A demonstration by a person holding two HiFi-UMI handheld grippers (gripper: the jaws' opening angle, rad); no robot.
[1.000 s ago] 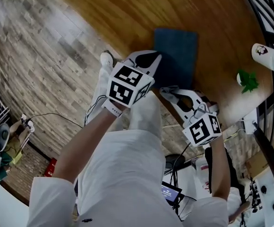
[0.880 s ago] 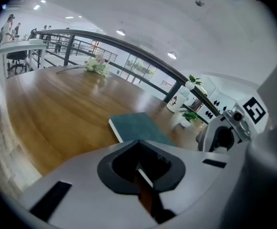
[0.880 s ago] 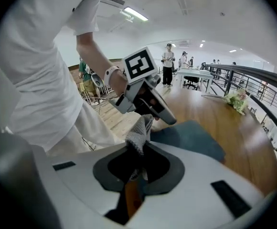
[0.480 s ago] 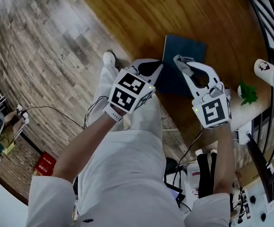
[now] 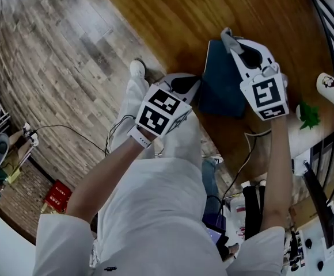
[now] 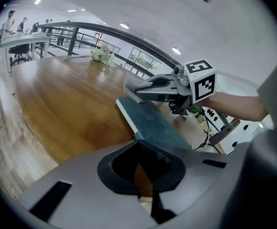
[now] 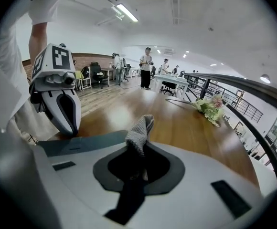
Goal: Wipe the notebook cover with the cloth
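A dark blue notebook [image 5: 220, 79] lies on the brown wooden table [image 5: 173, 16] near its front edge. My right gripper [image 5: 228, 37] is over the notebook's far right part, shut on a grey cloth [image 7: 141, 130] that sticks up from its tip. In the left gripper view the notebook [image 6: 150, 120] shows its pale page edge, with the right gripper [image 6: 153, 87] above its far end. My left gripper [image 5: 193, 84] is at the notebook's near left corner. Its jaws look shut with nothing between them. I cannot tell whether the cloth touches the cover.
A green flower spray [image 5: 309, 115] and a white object [image 5: 331, 85] lie on the table to the right. A black railing [image 7: 253, 87] runs along the table's far side. Wood-plank floor [image 5: 69, 68] is at the left. People stand far off in the room [image 7: 145, 73].
My right gripper has swung up from near my body, over the table edge, to above the notebook's far right part, cloth in its jaws. The left gripper has hardly moved.
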